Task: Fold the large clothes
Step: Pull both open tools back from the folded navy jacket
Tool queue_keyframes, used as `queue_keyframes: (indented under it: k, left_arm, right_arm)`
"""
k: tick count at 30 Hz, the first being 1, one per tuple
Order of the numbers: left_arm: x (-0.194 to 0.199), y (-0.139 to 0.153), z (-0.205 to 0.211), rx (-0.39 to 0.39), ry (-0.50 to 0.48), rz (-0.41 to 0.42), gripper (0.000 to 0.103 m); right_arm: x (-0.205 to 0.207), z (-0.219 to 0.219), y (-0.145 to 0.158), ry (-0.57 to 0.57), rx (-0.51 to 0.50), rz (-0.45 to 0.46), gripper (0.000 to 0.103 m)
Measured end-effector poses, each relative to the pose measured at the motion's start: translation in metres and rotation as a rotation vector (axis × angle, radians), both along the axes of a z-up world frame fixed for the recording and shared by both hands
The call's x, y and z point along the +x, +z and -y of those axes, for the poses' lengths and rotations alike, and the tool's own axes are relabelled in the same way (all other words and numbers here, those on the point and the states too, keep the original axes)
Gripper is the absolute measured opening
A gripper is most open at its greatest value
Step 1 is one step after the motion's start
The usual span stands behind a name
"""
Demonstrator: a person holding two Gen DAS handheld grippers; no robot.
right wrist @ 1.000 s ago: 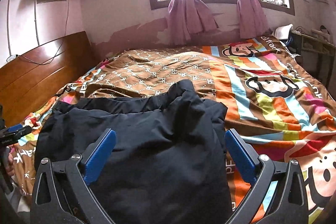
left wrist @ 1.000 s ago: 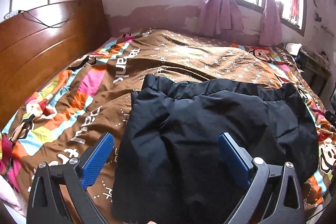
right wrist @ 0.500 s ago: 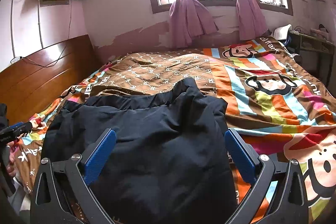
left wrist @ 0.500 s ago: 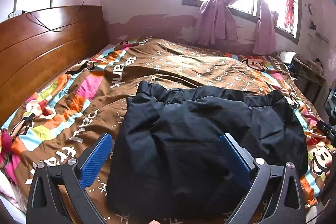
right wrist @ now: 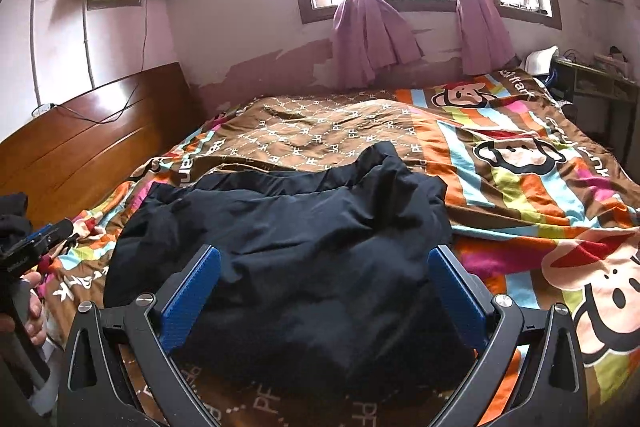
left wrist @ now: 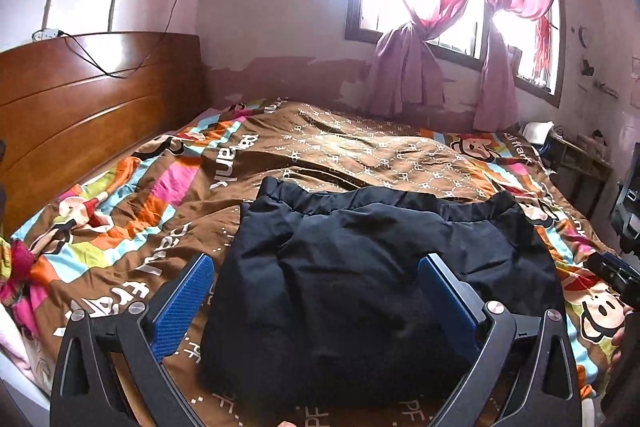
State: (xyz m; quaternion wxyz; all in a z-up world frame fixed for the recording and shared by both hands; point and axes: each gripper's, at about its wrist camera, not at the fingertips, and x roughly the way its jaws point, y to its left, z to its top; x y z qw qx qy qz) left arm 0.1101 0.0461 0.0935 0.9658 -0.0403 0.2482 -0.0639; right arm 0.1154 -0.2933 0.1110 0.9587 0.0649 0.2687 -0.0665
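Both hand-held grippers, left [left wrist: 314, 301] & right [right wrist: 326, 289], hung w/ fingers spread wide, gripping nothing. Folded black garment [left wrist: 372, 279] lay on the bed [left wrist: 360, 147], just beyond them.

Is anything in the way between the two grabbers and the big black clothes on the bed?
Nothing visible is. The black garment lies alone on the patterned bedspread, right ahead of the open left gripper and the open right gripper. Only bare air separates each one's blue fingers from the cloth.

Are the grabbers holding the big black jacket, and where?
Nothing is held. Both hand-held grippers, left and right, are open above the black jacket, which lies loose on the bed.
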Motion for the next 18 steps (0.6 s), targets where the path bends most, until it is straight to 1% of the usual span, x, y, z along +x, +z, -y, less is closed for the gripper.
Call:
queue_keyframes:
  k: [10, 14, 18]
  left_arm:
    - [-0.04, 0.007, -0.003, -0.007, 0.014, 0.035, 0.103]
    - [-0.054, 0.01, -0.003, 0.008, 0.012, 0.046, 0.103]
    - [-0.071, 0.009, -0.002, 0.026, 0.012, 0.065, 0.103]
  right_arm:
    - [-0.036, -0.028, 0.016, 0.017, -0.054, 0.035, 0.102]
    - [-0.049, -0.039, 0.019, 0.022, -0.078, 0.039, 0.102]
    - [-0.06, -0.049, 0.02, 0.028, -0.073, 0.039, 0.102]
